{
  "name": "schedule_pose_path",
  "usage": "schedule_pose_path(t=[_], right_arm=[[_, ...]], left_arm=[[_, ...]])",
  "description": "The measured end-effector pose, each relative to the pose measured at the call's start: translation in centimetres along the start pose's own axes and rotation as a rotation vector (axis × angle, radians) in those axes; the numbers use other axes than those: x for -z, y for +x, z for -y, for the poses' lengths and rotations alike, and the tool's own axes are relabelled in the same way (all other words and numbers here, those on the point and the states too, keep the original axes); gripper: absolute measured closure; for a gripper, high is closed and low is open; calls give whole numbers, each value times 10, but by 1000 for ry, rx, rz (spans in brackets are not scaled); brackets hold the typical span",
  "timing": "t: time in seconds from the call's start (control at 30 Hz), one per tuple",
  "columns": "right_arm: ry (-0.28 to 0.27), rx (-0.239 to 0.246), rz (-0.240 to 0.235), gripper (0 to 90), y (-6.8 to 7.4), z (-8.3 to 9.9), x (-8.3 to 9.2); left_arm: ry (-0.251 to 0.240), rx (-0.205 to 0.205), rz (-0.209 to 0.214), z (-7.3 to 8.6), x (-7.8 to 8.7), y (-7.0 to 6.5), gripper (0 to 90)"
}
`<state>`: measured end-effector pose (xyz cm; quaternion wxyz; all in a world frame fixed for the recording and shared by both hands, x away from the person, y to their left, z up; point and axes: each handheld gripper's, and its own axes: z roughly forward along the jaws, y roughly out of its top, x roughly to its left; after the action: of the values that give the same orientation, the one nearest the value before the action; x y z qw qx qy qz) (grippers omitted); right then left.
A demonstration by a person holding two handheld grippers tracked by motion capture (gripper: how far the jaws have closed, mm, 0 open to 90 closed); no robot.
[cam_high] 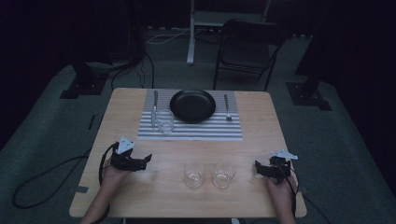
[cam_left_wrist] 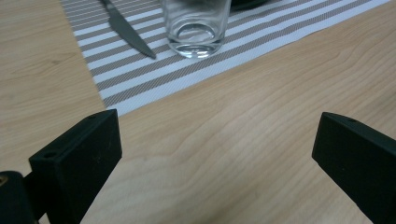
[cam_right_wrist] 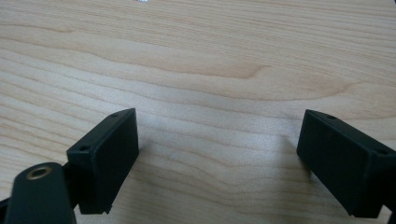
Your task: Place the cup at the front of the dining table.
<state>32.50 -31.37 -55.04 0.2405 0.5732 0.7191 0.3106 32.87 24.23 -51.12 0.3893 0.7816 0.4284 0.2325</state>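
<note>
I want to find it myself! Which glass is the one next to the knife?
Look at the striped mat on the far half of the table. The glass stands on it, just right of the knife; the other two glasses sit on bare wood.

Chair (cam_high: 247, 46) & cables (cam_high: 135, 70) on floor beyond table (cam_high: 261, 121)

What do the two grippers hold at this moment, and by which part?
Nothing. The left gripper and the right gripper both stand open over bare table, with only wood between the jaws.
</note>
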Motion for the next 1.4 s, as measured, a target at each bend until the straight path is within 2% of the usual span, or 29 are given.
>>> schedule_pose_path(t=[0.1,0.2,0.4,0.57,0.73,0.83,0.9,1.2,1.27,1.3,1.4], right_arm=[[0,0,0,124,0,0,0],[-1,-1,0,123,0,0,0],[1,-2,0,123,0,0,0],[1,-2,0,123,0,0,0],[1,-1,0,123,0,0,0],[1,-2,0,123,0,0,0],[1,-1,0,124,0,0,0],[1,-2,0,124,0,0,0],[1,-2,0,124,0,0,0],[1,-2,0,123,0,0,0],[1,-2,0,123,0,0,0]], left_arm=[[2,7,-5,6,4,0,20],[-1,30,7,12,11,0,19],[7,20,-21,24,19,0,19],[10,29,-34,30,28,0,19],[7,48,-20,37,36,-3,20],[8,41,-30,41,38,-3,20],[9,56,-35,45,41,-4,19],[18,56,-87,59,56,-9,20],[18,56,-87,59,56,-9,19],[28,45,-119,64,60,-10,20],[31,57,-141,68,64,-8,19]])
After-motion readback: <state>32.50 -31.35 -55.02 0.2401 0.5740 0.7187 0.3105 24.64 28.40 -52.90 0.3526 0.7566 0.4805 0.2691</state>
